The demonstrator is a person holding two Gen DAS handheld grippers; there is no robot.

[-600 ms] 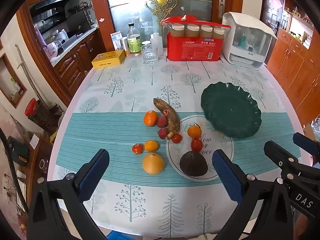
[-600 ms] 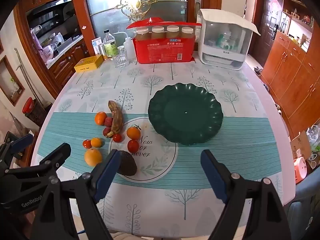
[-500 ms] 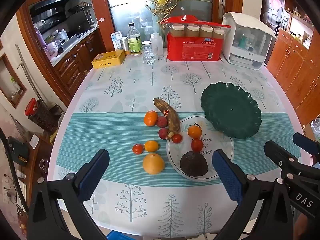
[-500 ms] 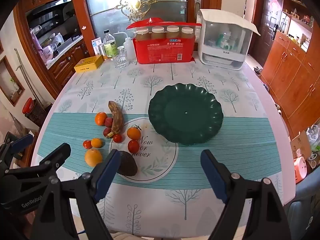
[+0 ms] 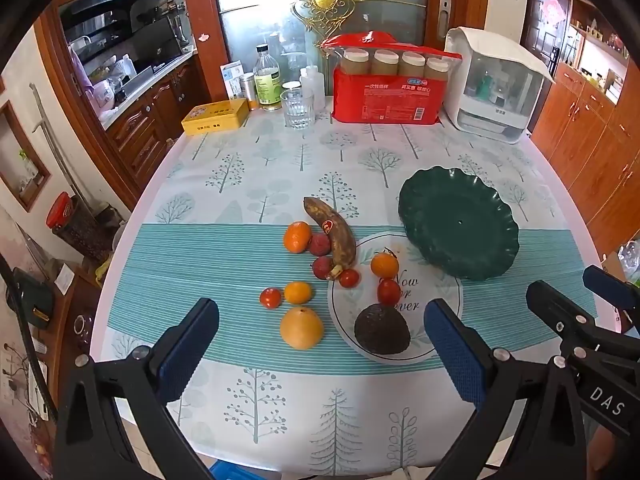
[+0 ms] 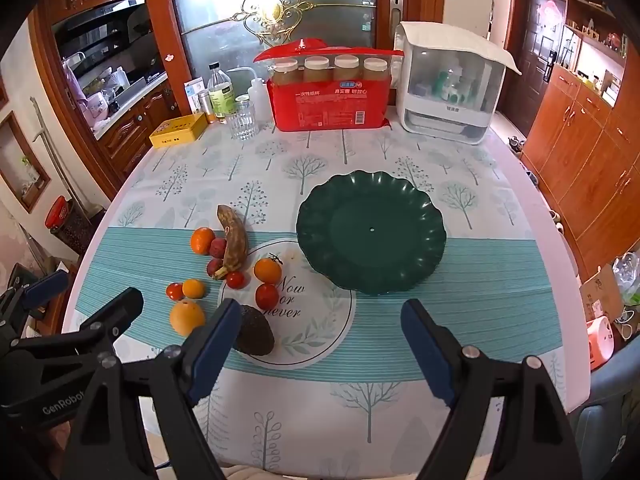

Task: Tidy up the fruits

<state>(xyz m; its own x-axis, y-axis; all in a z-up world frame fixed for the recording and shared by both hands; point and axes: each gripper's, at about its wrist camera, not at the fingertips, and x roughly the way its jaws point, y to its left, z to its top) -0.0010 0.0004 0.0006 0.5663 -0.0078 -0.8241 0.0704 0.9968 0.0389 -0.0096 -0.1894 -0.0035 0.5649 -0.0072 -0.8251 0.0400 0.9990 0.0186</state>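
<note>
Loose fruit lies mid-table: a brown banana point(image 5: 332, 236), a dark avocado point(image 5: 382, 329), a big orange point(image 5: 301, 327), small oranges point(image 5: 297, 236) and several red tomatoes point(image 5: 270, 297). An empty dark green scalloped plate point(image 5: 458, 226) sits to their right. My left gripper point(image 5: 320, 348) hovers open near the table's front edge, short of the fruit. In the right wrist view my right gripper point(image 6: 316, 344) is open too, in front of the green plate point(image 6: 372, 232), with the avocado point(image 6: 254, 330) beside its left finger. Nothing is held.
At the table's back stand a red pack of jars point(image 5: 390, 84), a white lidded box point(image 5: 496, 88), a drinking glass point(image 5: 298, 107), bottles point(image 5: 267, 78) and a yellow tin point(image 5: 216, 117). Wooden cabinets point(image 6: 580, 148) flank the right side. The left gripper's body point(image 6: 60, 344) shows at lower left.
</note>
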